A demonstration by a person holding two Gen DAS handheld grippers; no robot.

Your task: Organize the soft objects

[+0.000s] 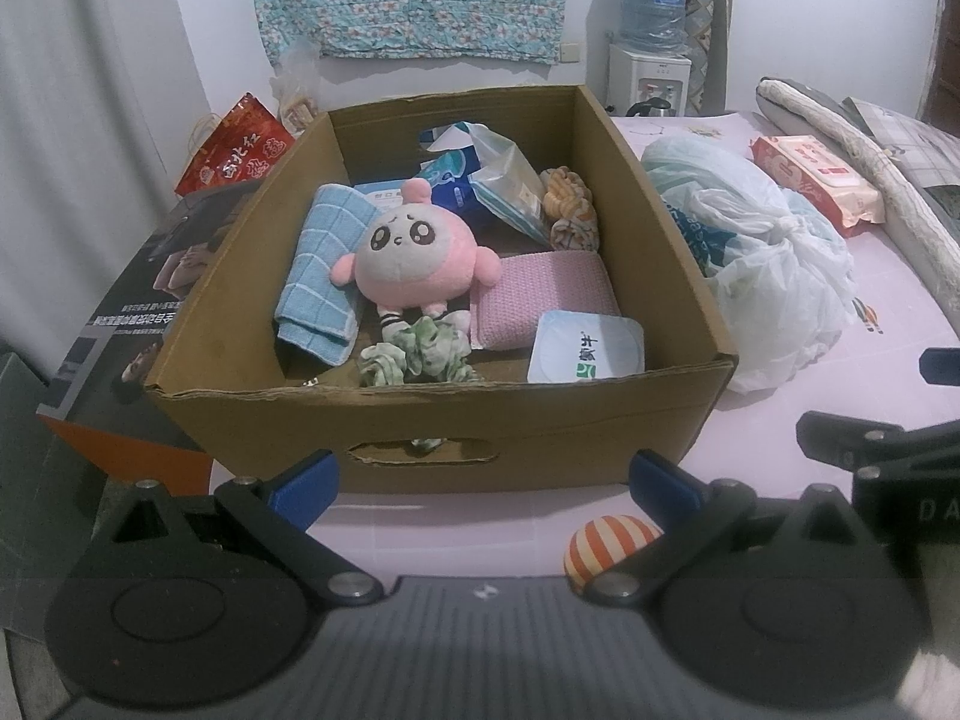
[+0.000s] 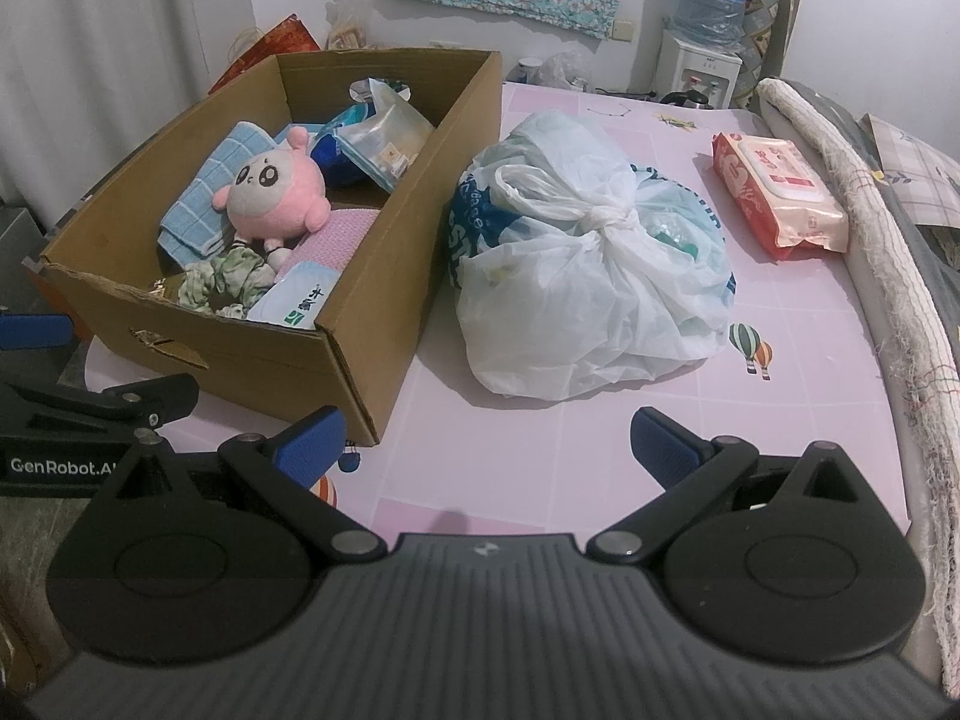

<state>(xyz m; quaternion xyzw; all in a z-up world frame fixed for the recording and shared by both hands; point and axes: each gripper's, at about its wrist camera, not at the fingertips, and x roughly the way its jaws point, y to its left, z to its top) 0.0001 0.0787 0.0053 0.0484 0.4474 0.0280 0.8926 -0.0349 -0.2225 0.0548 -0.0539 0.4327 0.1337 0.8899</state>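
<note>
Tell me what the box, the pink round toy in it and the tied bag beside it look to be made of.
Box: brown corrugated cardboard, matt; torn edges and a punched handle slot show it.
Pink toy: plush fabric, fuzzy and soft-looking, probably stuffed; its eyes look printed or stitched on.
Tied bag: thin plastic film, whitish, translucent and crinkled, knotted at the top.

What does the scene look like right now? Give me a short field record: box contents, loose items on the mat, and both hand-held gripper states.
box: cardboard box, open top, on the pink mat
in box: pink plush toy, blue towel, pink knit cloth, green scrunchie, packets at the back
outside box: tied plastic bag, wet wipes pack, striped ball
left hand-held gripper: open, holding nothing, facing the box front
right hand-held gripper: open, holding nothing, over the mat
</note>
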